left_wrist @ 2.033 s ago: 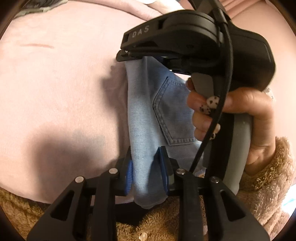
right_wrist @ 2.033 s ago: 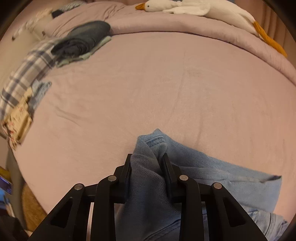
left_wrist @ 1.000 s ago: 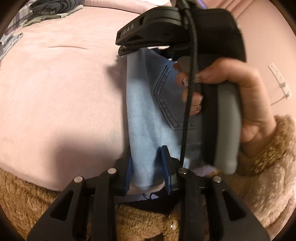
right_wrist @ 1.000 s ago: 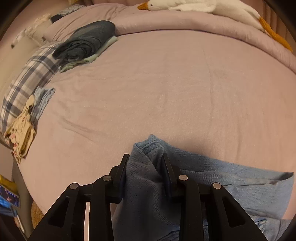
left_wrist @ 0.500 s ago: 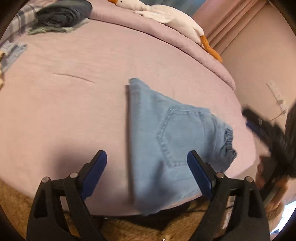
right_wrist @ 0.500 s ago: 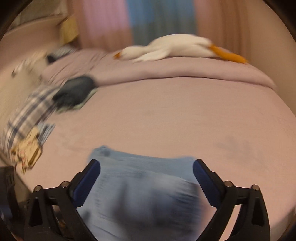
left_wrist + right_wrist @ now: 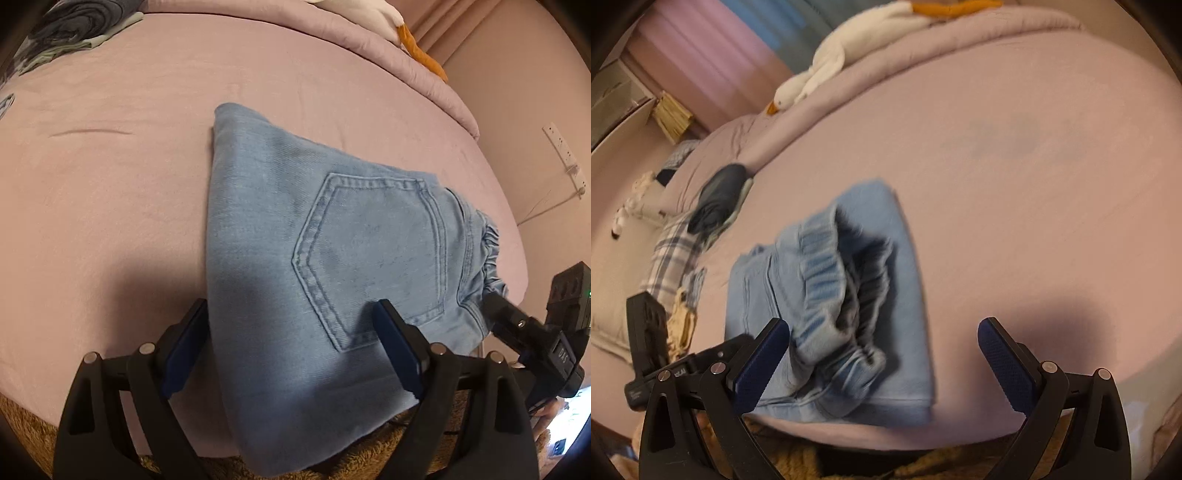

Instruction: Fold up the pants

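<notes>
Left wrist view: light-blue jeans [image 7: 332, 266] lie folded on pink bedsheet [image 7: 110, 184]; 2 grippers (left [image 7: 291, 347], right [image 7: 882, 369]) are held wide, empty; folding is judged complete.

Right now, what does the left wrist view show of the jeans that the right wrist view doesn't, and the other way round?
Left wrist only: the back pocket facing up, and a wall socket strip. Right wrist only: the gathered elastic waistband seen end-on, and the plaid cloth at the bed's far side. Both: the folded jeans lying on the pink sheet, the goose plush, the dark folded pile, and open jaws on both the left gripper and the right gripper, holding nothing.
</notes>
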`<control>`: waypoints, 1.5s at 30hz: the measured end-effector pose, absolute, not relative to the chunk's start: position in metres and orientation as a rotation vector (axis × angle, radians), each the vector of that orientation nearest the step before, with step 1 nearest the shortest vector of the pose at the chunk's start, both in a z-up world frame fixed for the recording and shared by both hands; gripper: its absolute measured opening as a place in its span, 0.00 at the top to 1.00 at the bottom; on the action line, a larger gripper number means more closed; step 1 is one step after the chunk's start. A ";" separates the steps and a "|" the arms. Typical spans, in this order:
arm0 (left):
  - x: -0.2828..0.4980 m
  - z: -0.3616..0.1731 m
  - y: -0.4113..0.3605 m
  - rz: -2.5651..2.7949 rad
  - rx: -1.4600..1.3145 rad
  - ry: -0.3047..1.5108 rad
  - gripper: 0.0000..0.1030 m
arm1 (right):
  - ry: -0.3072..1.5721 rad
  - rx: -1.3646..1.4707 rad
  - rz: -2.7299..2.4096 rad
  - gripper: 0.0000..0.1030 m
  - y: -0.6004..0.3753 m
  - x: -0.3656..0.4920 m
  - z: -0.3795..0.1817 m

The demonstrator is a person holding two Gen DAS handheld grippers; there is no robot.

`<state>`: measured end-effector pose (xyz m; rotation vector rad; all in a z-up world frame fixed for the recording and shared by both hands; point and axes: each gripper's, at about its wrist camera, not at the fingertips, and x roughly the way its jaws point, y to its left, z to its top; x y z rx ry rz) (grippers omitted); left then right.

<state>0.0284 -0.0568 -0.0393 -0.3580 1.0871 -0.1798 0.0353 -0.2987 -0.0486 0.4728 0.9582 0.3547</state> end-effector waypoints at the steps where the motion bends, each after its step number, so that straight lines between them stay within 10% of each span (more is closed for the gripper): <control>1: 0.029 -0.041 -0.057 -0.181 -0.357 1.086 0.15 | 0.970 0.485 0.373 0.02 -0.293 0.038 -0.053; 10: 0.052 -0.047 -0.059 -0.217 -0.383 1.068 0.19 | 0.948 0.553 0.471 0.01 -0.284 0.053 -0.059; 14: 0.058 -0.048 -0.061 -0.218 -0.397 1.059 0.38 | 0.951 0.512 0.456 0.02 -0.277 0.054 -0.057; 19: 0.057 -0.045 -0.059 -0.189 -0.410 1.050 0.58 | 0.937 0.463 0.439 0.34 -0.270 0.046 -0.056; 25: 0.046 -0.027 -0.052 -0.186 -0.459 1.048 0.74 | 0.899 0.453 0.423 0.45 -0.267 0.035 -0.041; 45: -0.003 0.032 -0.037 -0.174 -0.407 0.903 0.75 | 0.774 0.396 0.511 0.48 -0.242 -0.001 0.014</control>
